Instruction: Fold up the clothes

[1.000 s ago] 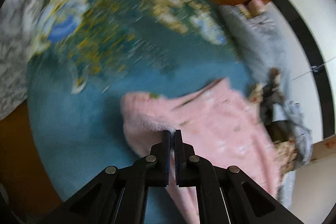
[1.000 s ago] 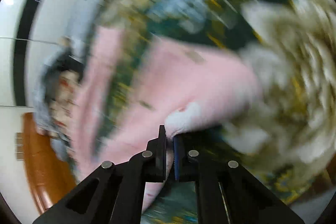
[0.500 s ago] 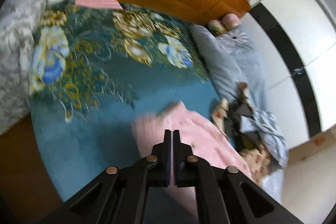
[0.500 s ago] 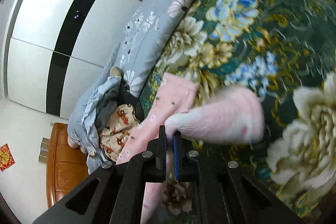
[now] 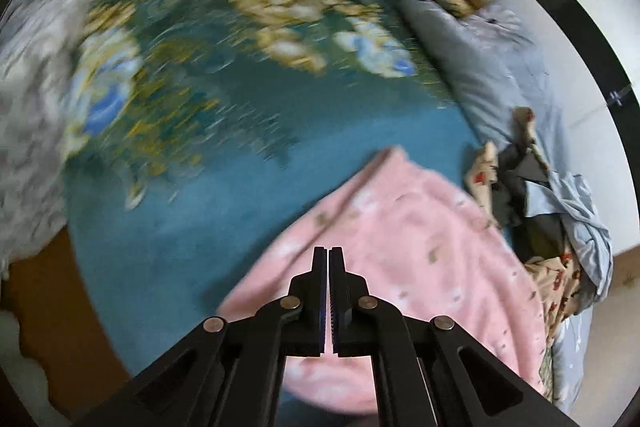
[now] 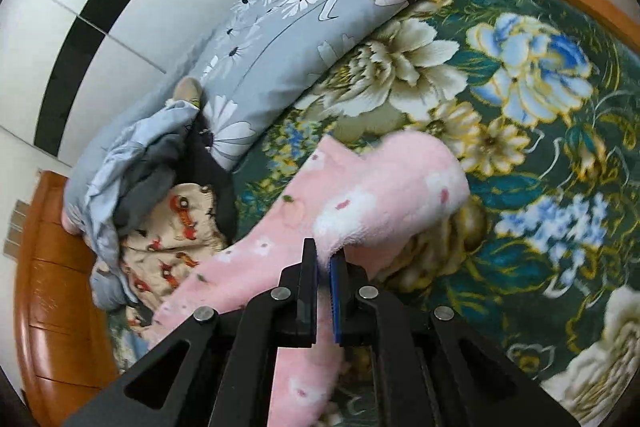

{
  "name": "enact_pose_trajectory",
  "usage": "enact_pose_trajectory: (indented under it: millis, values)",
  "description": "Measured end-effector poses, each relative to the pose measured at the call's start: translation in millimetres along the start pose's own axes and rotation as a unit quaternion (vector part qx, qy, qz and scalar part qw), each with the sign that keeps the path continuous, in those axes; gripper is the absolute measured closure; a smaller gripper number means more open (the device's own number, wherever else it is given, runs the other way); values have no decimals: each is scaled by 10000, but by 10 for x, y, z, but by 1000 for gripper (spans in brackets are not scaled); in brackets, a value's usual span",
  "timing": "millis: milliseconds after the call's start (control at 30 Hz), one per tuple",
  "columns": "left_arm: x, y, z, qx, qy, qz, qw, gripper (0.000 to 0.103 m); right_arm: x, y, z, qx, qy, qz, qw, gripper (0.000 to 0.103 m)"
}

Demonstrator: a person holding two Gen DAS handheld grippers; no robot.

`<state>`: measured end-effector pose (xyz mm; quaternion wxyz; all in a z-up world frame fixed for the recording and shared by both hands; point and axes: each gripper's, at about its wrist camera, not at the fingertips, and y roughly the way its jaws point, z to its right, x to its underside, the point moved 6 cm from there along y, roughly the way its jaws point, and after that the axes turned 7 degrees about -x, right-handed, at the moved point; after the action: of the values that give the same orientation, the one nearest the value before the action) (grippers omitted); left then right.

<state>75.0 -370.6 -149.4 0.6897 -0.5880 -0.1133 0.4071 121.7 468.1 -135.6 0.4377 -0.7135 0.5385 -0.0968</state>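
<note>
Now your right gripper (image 6: 324, 255) is pinching the fluffy edge of the pink garment (image 6: 384, 187) at frame centre | your left gripper (image 5: 329, 251) is closed with nothing between its jaws, above the pink garment at lower right | the garment lies across the flowered blanket (image 6: 540, 131) beside the grey quilt (image 6: 304, 19).
</note>
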Motion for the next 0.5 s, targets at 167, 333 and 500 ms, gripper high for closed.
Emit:
enact_pose_trajectory:
  millis: [167,333,500]
  values:
    - [338,253,-307,-226,-320,-340,9987,78,24,26,145,159,94,-42,9998,98]
    - [558,503,-387,-196,-340,-542,9978,78,97,15,241,135,222,-50,9997,98]
    - [594,576,-405,190,-595,-434,9971,77,148,-16,239,14,235,-63,9997,98]
